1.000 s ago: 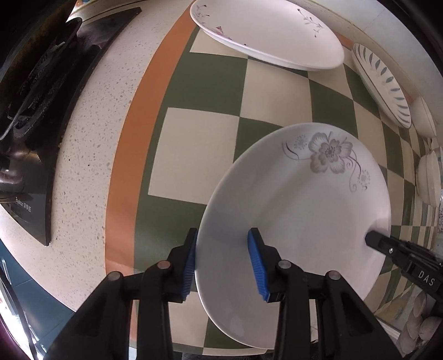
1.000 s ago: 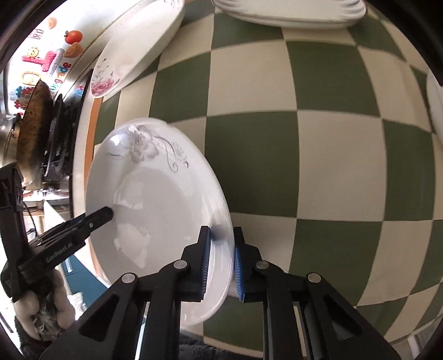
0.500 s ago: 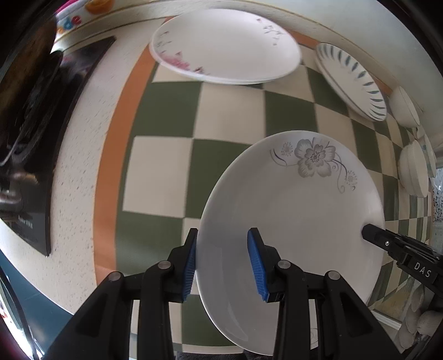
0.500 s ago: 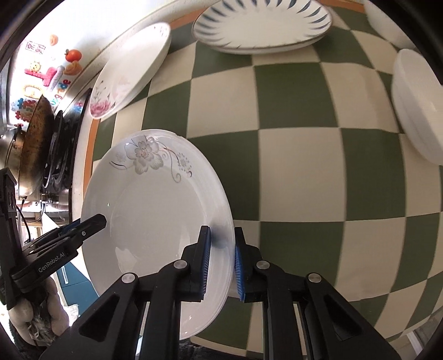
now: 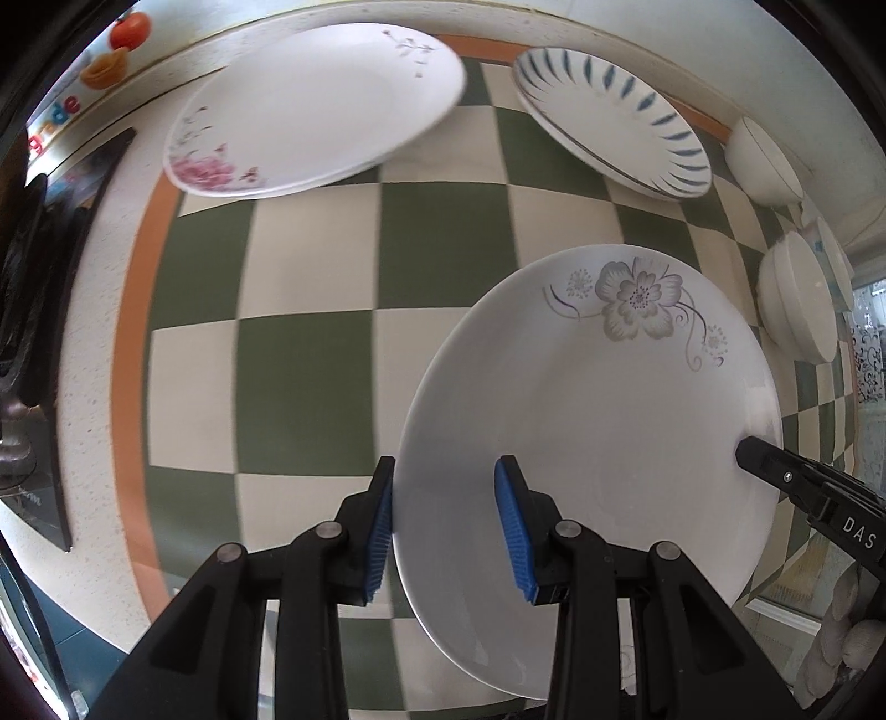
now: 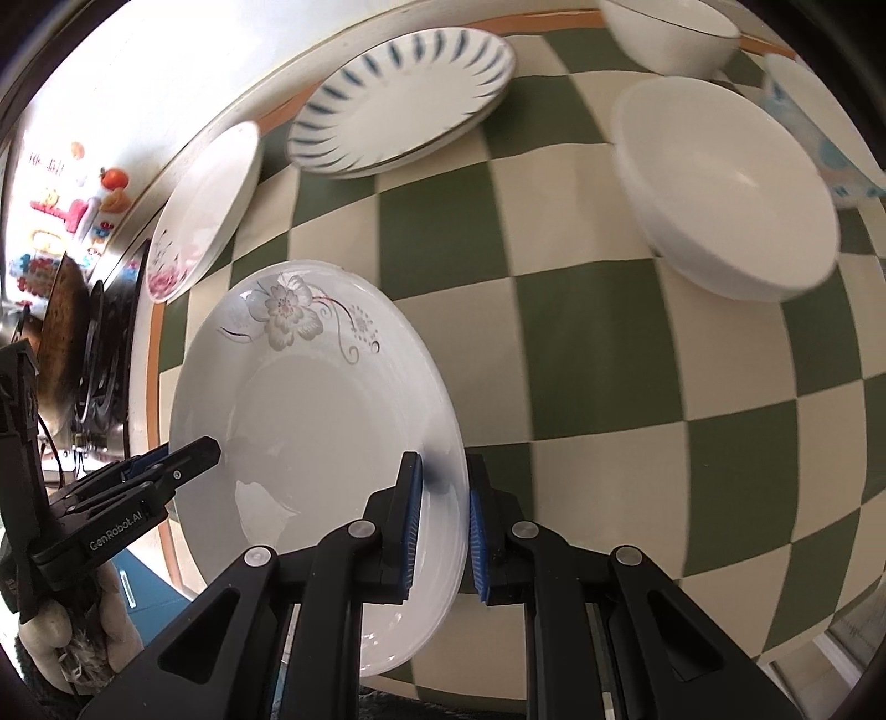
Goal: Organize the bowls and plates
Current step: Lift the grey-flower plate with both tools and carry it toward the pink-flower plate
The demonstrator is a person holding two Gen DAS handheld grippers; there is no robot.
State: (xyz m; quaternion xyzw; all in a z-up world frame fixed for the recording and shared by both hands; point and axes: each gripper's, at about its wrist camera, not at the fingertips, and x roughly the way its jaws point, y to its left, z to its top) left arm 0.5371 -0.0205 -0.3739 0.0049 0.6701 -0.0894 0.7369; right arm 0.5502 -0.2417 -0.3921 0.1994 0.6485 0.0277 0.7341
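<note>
Right gripper (image 6: 441, 520) clamps the grey-flower plate's (image 6: 310, 421) rim.

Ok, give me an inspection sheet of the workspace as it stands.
Surface: checked cloth on a speckled counter.
Job's things: grey-flower plate held at both edges; pink-flower plate, blue-leaf plate, white bowls at the back.
Clutter: nothing seen.
Grippers: right claw shut on the plate's rim; left claw straddles the opposite rim, wider apart.
Cables: thin wire by the stove.
Surroundings: stove left, stickers on the wall.
</note>
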